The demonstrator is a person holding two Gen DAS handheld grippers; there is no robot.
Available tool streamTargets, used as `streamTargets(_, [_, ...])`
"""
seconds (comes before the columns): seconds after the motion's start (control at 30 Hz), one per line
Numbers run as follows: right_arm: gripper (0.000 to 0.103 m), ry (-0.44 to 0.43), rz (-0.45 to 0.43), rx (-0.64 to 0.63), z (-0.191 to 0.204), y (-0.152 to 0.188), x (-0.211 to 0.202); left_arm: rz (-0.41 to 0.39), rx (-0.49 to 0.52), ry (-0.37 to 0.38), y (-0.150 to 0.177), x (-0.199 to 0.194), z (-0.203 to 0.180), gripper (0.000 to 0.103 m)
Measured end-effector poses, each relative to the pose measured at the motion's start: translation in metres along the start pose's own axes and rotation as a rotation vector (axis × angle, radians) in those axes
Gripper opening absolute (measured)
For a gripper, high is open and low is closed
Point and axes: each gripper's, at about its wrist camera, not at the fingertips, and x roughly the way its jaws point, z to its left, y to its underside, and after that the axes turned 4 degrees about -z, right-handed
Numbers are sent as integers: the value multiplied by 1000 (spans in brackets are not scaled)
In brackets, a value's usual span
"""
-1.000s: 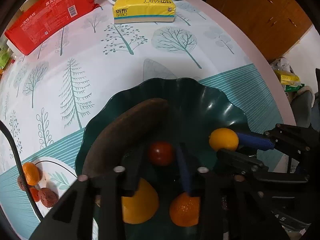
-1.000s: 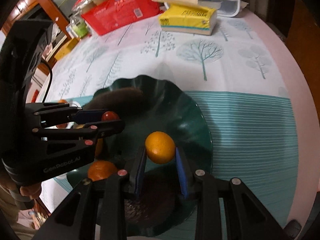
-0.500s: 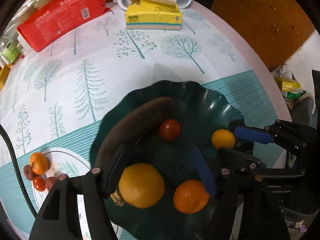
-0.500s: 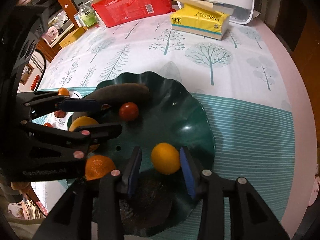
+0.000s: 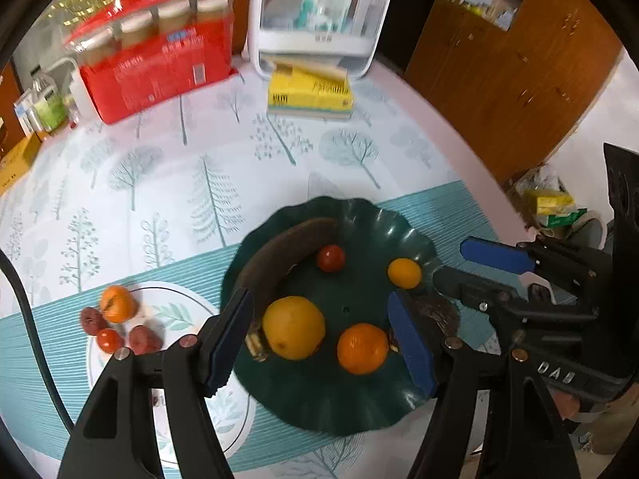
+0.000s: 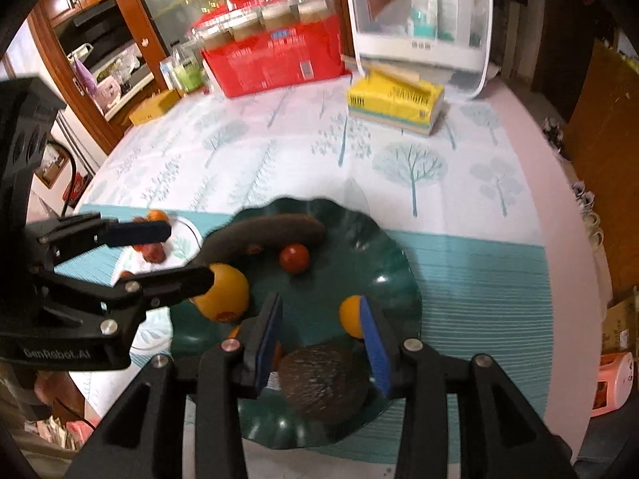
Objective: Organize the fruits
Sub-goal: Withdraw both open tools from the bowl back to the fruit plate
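Both pairs of jaws stand wide apart and hold nothing. The left gripper [image 5: 319, 343] hovers above the near side of a dark green plastic plate with a wavy rim [image 5: 319, 407]; its blue pads frame two fruits lying on the plate without touching them. The right gripper [image 6: 319, 343] hovers at the plate's right edge, its blue pads open either side of a rough brown round fruit [image 6: 323, 383] that rests on the plate below them.

Nearest on the green plate lie a large yellow-orange round citrus [image 5: 293, 333] and, just beside it, a smaller deep-orange mandarin [image 5: 362, 348]. Farther back sit a small yellow-orange kumquat-like fruit [image 5: 404, 273], a small red cherry tomato [image 5: 330, 258] and a long, dark brown overripe banana [image 5: 279, 257] curving along the left rim.

To the left, on a white round plate with a leaf print [image 5: 191, 311], remain a small orange fruit [image 5: 116, 303] and several small red fruits [image 5: 120, 335].

Judging by this, each gripper is empty between placings, and fruit is being gathered onto the green plate. The next move would probably call for reaching to the white plate for a small fruit, closing gently.

Beyond, on the tree-patterned tablecloth [image 5: 159, 183], sit a yellow tissue pack [image 5: 309, 94], a red package [image 5: 159, 68] and a white plastic container [image 5: 319, 20], all blurred. The rough brown fruit's kind is unclear, and the white plate is partly hidden.
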Motion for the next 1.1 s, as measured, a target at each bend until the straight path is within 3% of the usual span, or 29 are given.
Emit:
streamTargets(0.1, [40, -1, -43, 12, 15, -1, -19, -34, 36, -24, 9, -26, 5, 68])
streamTargets(0.33, [40, -7, -115, 2, 74, -1, -52, -22, 91, -45, 26, -83, 37, 69])
streamTargets(0.43, [40, -13, -138, -9, 101, -2, -59, -50, 126, -91, 31, -112, 58, 78])
streamTargets(0.7, [41, -19, -163, -60, 179, -13, -64, -123, 165, -177, 31, -172, 130, 82])
streamTargets(0.87, [41, -15, -151, -64, 217, -17, -49, -140, 164, -193, 25, -184, 178, 85])
streamTargets(1.1, [41, 6, -77, -12, 248, -12, -2, -53, 166, -192, 25, -149, 232, 85])
